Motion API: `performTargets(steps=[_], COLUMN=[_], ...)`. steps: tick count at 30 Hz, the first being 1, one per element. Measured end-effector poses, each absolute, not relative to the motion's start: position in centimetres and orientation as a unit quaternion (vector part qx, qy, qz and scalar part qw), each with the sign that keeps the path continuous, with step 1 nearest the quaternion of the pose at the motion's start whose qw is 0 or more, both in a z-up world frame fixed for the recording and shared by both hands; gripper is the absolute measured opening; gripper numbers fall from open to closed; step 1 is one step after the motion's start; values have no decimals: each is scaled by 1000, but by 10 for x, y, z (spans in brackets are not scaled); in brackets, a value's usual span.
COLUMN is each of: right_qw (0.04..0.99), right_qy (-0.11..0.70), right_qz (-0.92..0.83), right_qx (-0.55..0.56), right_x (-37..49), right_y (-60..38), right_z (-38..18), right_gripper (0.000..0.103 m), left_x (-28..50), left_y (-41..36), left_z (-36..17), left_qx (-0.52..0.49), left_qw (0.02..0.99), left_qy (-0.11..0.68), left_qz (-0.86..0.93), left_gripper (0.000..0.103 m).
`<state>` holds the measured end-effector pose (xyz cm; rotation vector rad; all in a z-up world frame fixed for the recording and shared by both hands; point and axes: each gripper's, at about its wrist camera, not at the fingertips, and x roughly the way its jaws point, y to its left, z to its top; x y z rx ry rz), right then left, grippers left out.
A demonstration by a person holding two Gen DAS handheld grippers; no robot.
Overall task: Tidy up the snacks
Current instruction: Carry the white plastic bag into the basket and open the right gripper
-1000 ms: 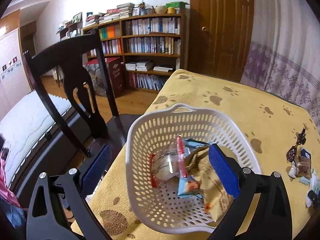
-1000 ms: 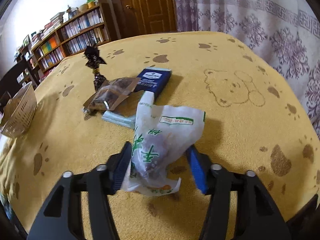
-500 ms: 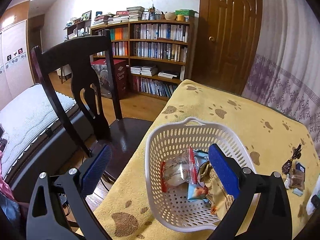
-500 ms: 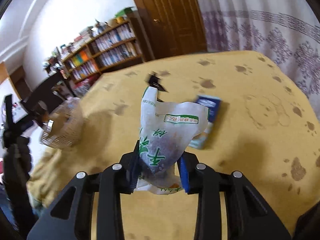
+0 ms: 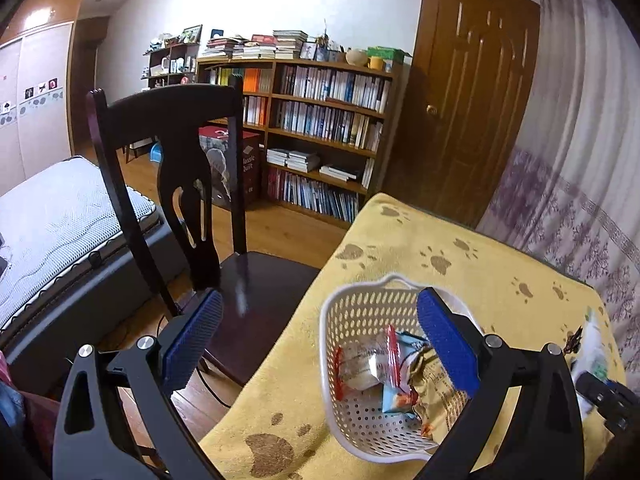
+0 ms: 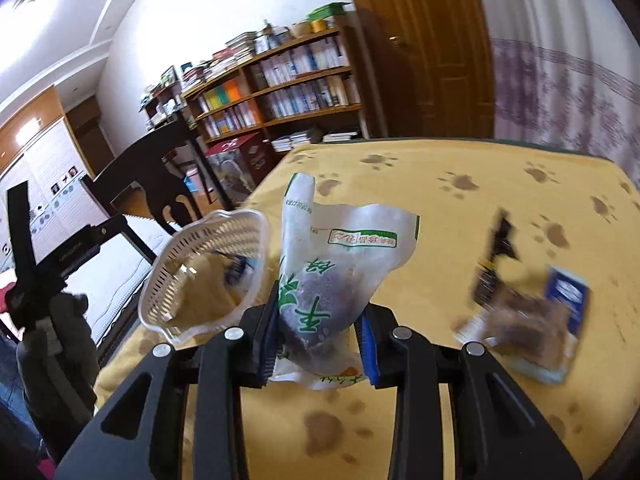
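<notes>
Right claw (image 6: 318, 334): gripping white snack bag (image 6: 336, 264), hanging just right of basket (image 6: 208, 268). Left claw (image 5: 320, 340): gaping wide, empty, over basket on yellow surface (image 5: 460, 264).

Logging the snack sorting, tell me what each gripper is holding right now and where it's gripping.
The right gripper is shut on the white snack bag, pinching its lower part. The left gripper is open and holds nothing, above the basket.

Snack bag (image 6: 340, 264) lifted off table, carried beside basket (image 6: 208, 268)
</notes>
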<state>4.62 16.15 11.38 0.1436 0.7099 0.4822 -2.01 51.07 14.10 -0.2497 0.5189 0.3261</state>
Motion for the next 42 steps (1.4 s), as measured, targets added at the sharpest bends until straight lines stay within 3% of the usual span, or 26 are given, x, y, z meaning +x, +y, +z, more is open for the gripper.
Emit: performTargets(steps=[18, 20, 22, 34, 42], right_qw=[901, 890, 883, 870, 867], right_qy=[361, 370, 373, 379, 383], right_qz=[242, 268, 286, 307, 314], right_qx=[10, 7, 5, 72, 44], right_x=[112, 111, 108, 109, 117], right_y=[317, 322, 325, 302, 320], right_z=[117, 111, 110, 125, 115], right_gripper=[37, 41, 57, 57, 57], left_x=[-37, -36, -36, -32, -33], left_y=[517, 519, 520, 517, 520], left_z=[164, 164, 162, 161, 160], left_qx=[-141, -144, -148, -146, -153], left_qw=[952, 951, 950, 950, 948], left_qy=[209, 210, 212, 216, 217], left_qz=[173, 174, 176, 173, 173], left_gripper=[99, 99, 99, 100, 99])
